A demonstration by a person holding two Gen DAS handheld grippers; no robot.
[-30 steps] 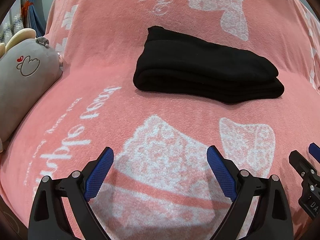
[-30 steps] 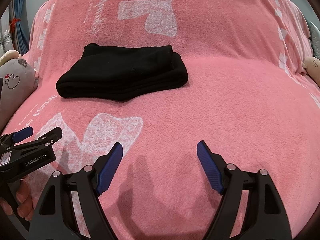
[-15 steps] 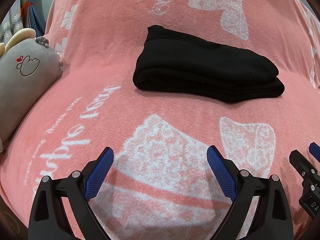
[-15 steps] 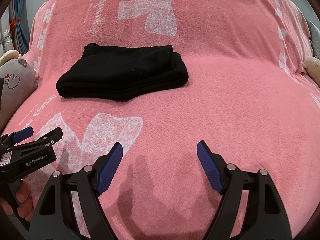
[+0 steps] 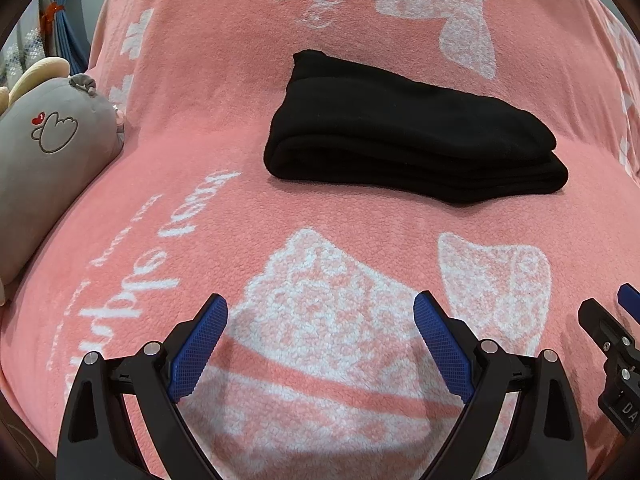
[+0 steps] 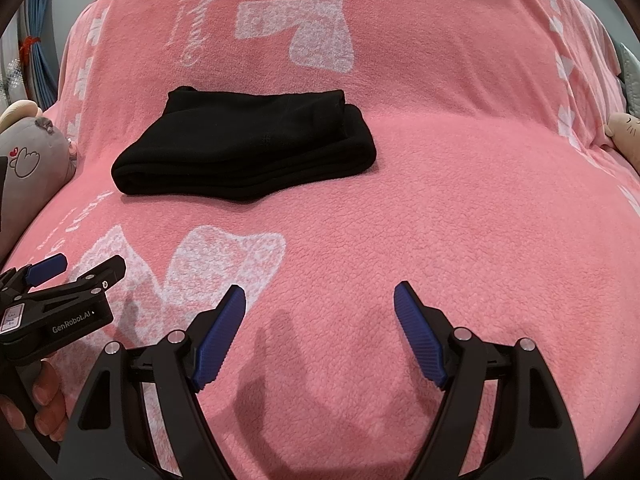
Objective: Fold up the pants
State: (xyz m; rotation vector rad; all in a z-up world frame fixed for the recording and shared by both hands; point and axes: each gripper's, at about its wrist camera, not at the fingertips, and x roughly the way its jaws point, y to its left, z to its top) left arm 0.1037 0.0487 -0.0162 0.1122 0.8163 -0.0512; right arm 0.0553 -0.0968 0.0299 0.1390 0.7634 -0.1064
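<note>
Fingers of the left gripper (image 5: 320, 332) stand wide apart over the pink blanket (image 5: 224, 208) near its front edge, nothing between them, with the folded black pants (image 5: 412, 144) lying well beyond, toward the blanket's middle. Seen from the right wrist, the right gripper (image 6: 320, 320) is equally spread and empty, and the pants (image 6: 248, 152) form a compact stack; judging by that, folding looks finished, so the best move is to leave the stack untouched.

Black pants (image 6: 244, 148) lie folded in a compact stack on the pink fleece blanket (image 6: 460, 208), upper left of centre. Right gripper (image 6: 320, 300) hovers over bare blanket, jaws spread wide, nothing between them, well apart from the pants. Left gripper (image 6: 76, 268) enters at lower left, a hand (image 6: 40, 400) beneath it. Grey plush toy (image 6: 32, 156) at left edge.
</note>
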